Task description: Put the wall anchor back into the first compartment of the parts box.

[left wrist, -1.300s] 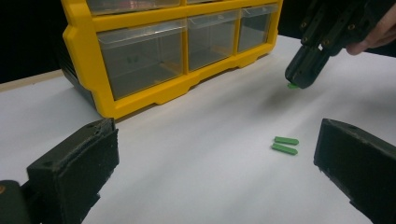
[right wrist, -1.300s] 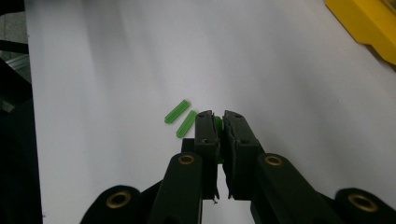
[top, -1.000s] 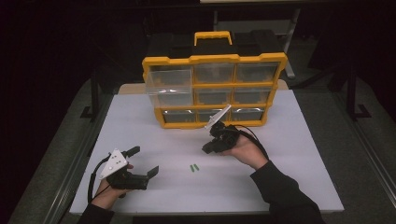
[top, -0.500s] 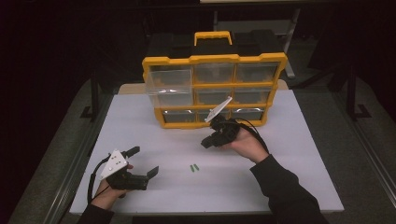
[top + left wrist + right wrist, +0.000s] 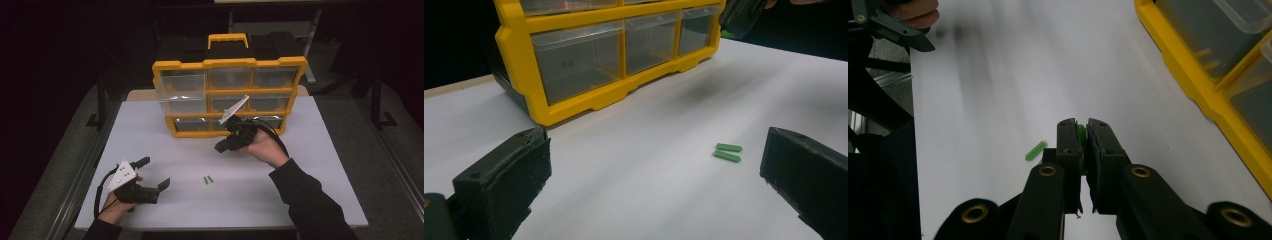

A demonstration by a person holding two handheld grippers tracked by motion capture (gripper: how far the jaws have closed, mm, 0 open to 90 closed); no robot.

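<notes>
Two small green pieces (image 5: pixel 208 179) lie side by side on the white table (image 5: pixel 320 170), also seen in the left gripper view (image 5: pixel 728 152). My right gripper (image 5: pixel 223 147) hovers above the table just in front of the yellow organizer (image 5: pixel 230 65), shut on a third green piece (image 5: pixel 1081 131) pinched between its jaws. One green piece on the table (image 5: pixel 1035 150) shows beside those jaws. My left gripper (image 5: pixel 153 172) rests at the front left, open, with nothing between its jaws (image 5: pixel 656 150); the two pieces lie ahead of it toward its right jaw.
The organizer has several clear drawers (image 5: pixel 574 60); one at the left, in the middle row (image 5: pixel 182 102), is pulled out a little. A dark case stands behind it (image 5: pixel 180 47). The table's left edge has a metal rail (image 5: pixel 75 190).
My right gripper has risen a little and drifted toward the organizer, still shut on the green piece. The left gripper and the two pieces on the table have stayed put.
</notes>
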